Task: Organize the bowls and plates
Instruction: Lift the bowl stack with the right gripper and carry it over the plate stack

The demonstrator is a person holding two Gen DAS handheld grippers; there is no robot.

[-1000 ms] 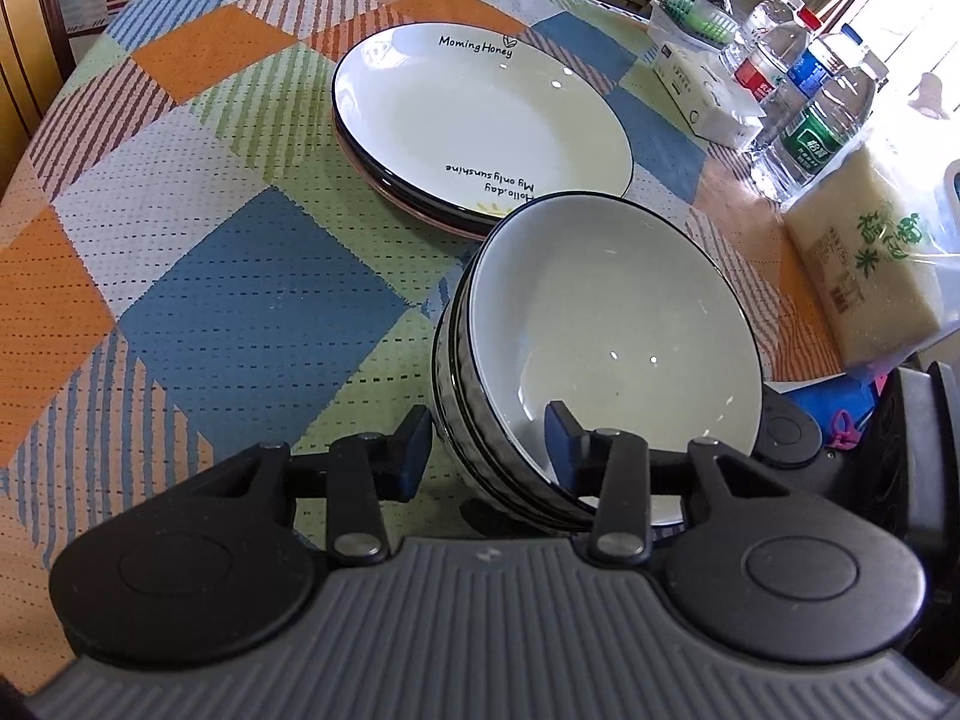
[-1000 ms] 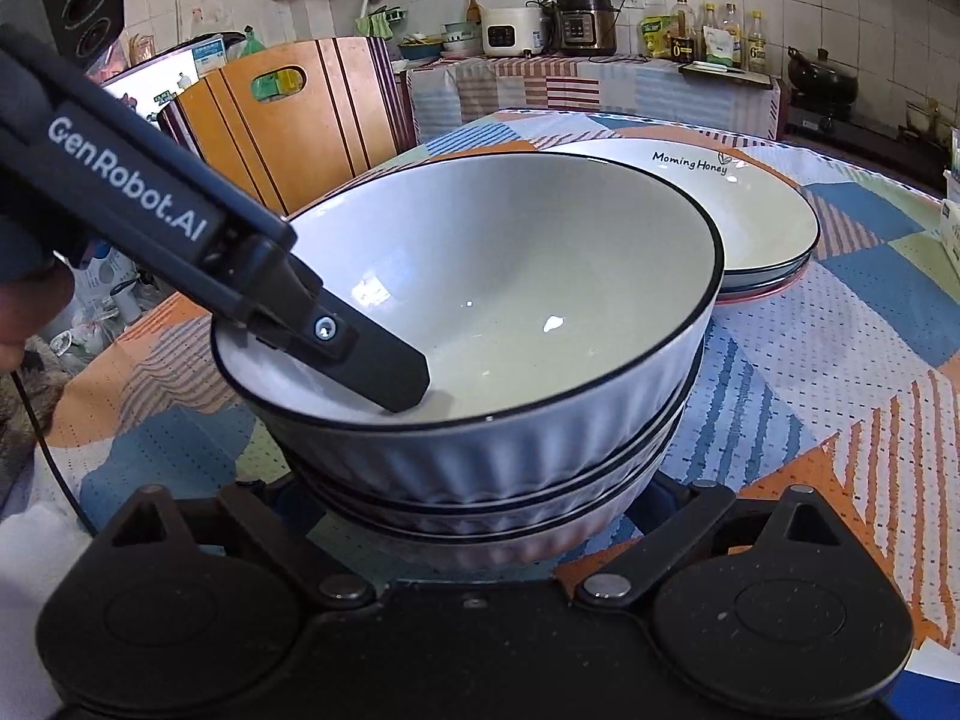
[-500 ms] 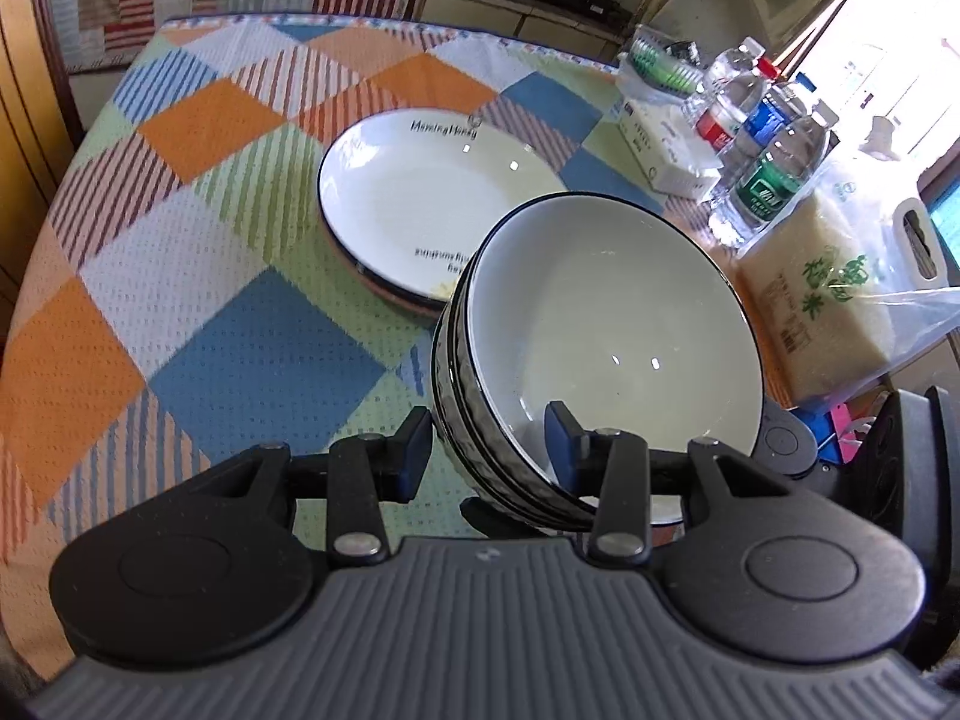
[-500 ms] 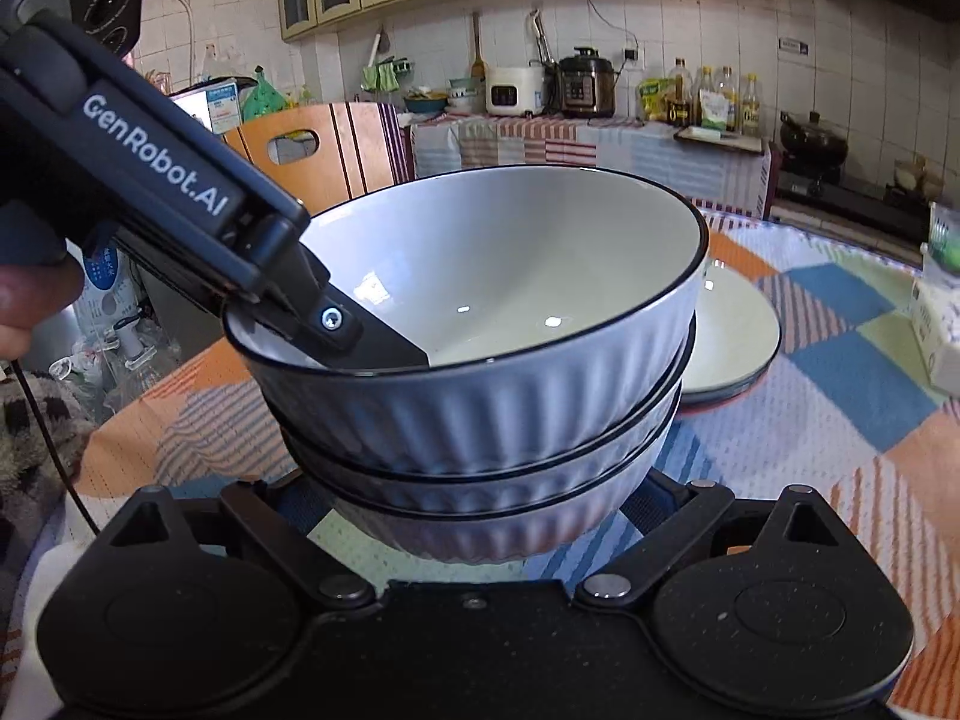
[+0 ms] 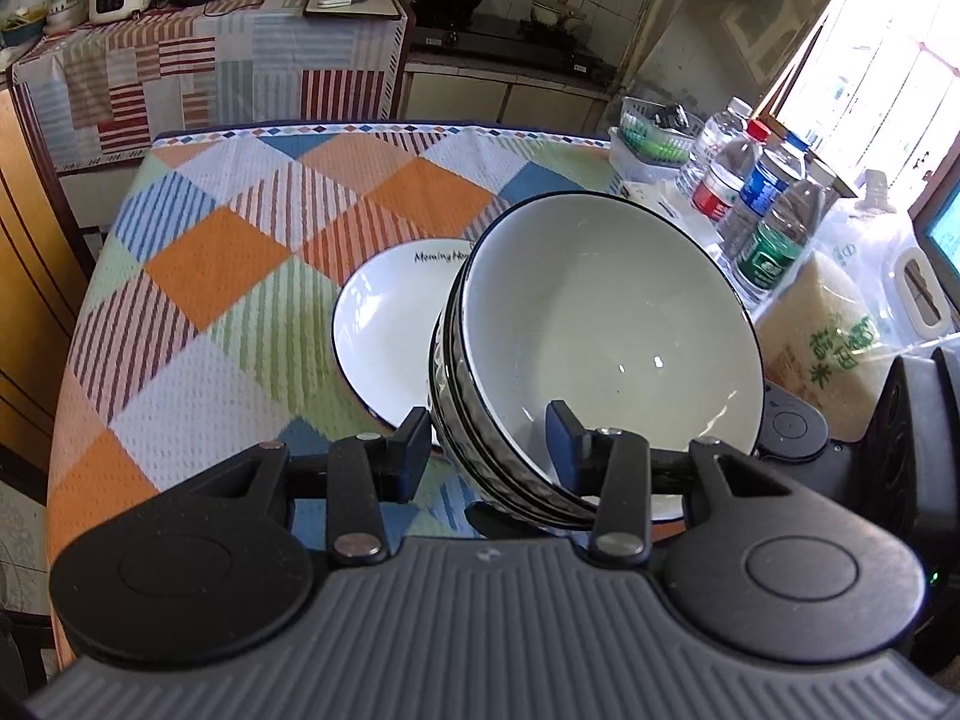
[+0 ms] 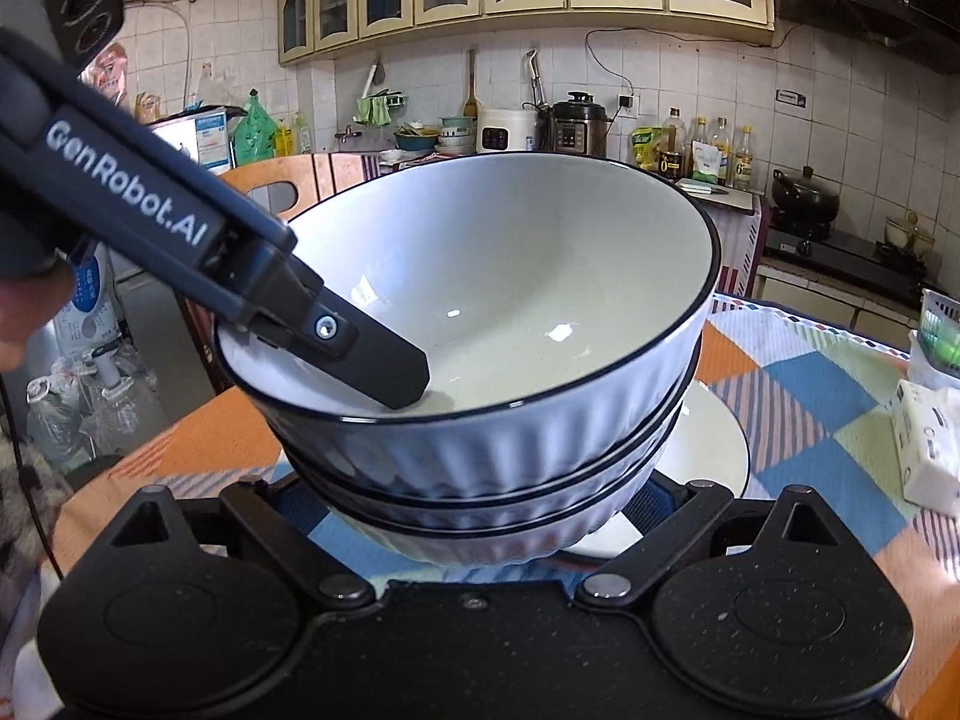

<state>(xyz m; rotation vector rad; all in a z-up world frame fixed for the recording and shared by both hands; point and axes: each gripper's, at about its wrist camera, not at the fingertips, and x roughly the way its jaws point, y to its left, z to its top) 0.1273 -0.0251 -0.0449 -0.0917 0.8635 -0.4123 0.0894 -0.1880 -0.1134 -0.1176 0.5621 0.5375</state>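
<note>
A stack of three ribbed white bowls with black rims (image 5: 606,348) hangs in the air above the table. My left gripper (image 5: 489,441) is shut on the stack's near wall, one finger inside and one outside. In the right wrist view the bowl stack (image 6: 498,372) fills the middle, with the left gripper's finger (image 6: 372,354) reaching into it. My right gripper (image 6: 480,510) sits under the stack, its fingers spread wide around the base with the tips hidden. A stack of white plates (image 5: 390,336) lettered "Morning Honey" lies on the table under the bowls; it also shows in the right wrist view (image 6: 708,450).
The table has a checked cloth (image 5: 240,264). Water bottles (image 5: 756,210), a green basket (image 5: 654,132) and a bag of rice (image 5: 834,336) stand along the right edge. A white tissue pack (image 6: 930,438) lies at the right. A wooden chair (image 6: 288,186) stands behind the bowls.
The bowl stack has been lifted higher off the table by both grippers and carried over toward the plates. Both grips are unchanged.
</note>
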